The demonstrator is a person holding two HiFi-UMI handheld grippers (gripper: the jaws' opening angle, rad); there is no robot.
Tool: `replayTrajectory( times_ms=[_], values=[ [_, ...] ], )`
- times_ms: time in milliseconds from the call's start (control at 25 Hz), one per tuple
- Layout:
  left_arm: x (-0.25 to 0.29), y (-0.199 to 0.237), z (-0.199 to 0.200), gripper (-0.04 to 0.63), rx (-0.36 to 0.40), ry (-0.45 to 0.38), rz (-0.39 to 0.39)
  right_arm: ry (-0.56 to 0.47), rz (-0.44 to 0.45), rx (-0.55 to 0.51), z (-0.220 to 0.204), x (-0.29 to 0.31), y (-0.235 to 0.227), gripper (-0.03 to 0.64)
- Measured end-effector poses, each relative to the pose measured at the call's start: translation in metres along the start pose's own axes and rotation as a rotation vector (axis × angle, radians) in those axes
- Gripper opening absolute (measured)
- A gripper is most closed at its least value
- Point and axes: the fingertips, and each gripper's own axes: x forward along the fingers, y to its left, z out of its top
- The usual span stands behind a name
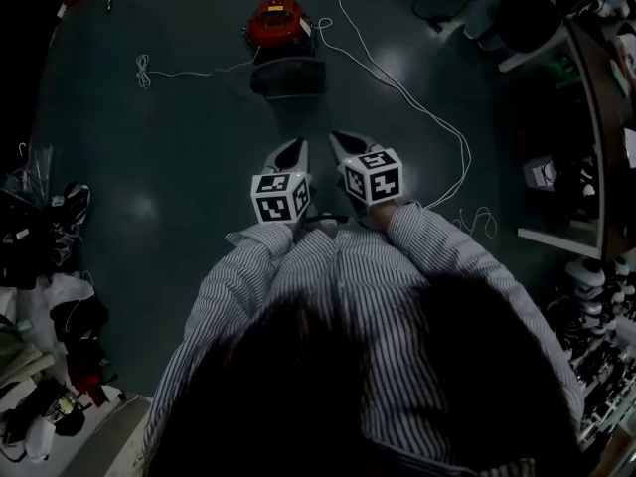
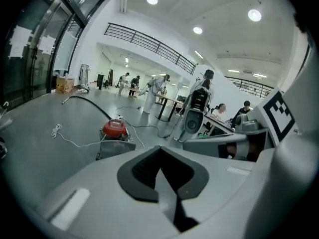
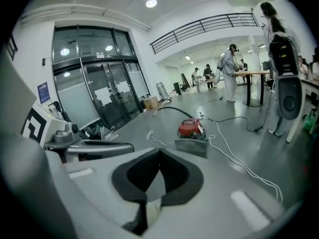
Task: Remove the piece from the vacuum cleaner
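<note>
A red vacuum cleaner [image 1: 278, 23] sits on the dark floor ahead of me, with a grey box-shaped piece [image 1: 288, 76] against its near side. The same red cleaner [image 2: 115, 129] and grey piece [image 2: 115, 149] show in the left gripper view, and again the cleaner [image 3: 189, 128] and piece [image 3: 191, 146] in the right gripper view. My left gripper [image 1: 296, 151] and right gripper [image 1: 345, 143] are side by side at waist height, well short of the cleaner. Both are shut with nothing between the jaws.
A white cord [image 1: 407, 92] runs from the cleaner across the floor to the right. A black hose [image 3: 172, 109] leads away behind it. Shelves [image 1: 576, 137] stand at right and bags and clutter [image 1: 40, 227] at left. Several people [image 3: 229, 71] stand near tables far off.
</note>
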Motion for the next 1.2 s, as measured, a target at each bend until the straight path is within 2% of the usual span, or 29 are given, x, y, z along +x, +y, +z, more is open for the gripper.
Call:
replayTrajectory(
  times_ms=[160, 360, 520, 680, 840, 1040, 1200],
  values=[
    [0.036, 0.032, 0.011, 0.006, -0.006, 0.036, -0.003, 0.024, 0.004, -0.01, 0.016, 0.04, -0.011, 0.002],
    [0.092, 0.095, 0.055, 0.006, -0.017, 0.08, 0.023, 0.012, -0.06, 0.047, 0.063, 0.099, -0.048, 0.003],
    [0.132, 0.139, 0.106, 0.006, -0.016, 0.076, -0.01, 0.022, -0.069, 0.079, 0.109, 0.15, -0.066, 0.002],
    [0.165, 0.168, 0.136, 0.006, -0.003, 0.082, -0.047, 0.015, -0.11, 0.11, 0.138, 0.184, -0.081, 0.003],
    [0.185, 0.188, 0.132, 0.006, 0.005, 0.132, -0.039, 0.028, -0.132, 0.073, 0.155, 0.203, -0.101, 0.002],
    [0.204, 0.201, 0.114, 0.006, -0.035, 0.192, -0.024, 0.079, -0.147, 0.06, 0.158, 0.22, -0.132, 0.002],
    [0.22, 0.206, 0.104, 0.006, -0.075, 0.196, -0.051, 0.147, -0.128, 0.059, 0.149, 0.237, -0.151, 0.003]
  ],
)
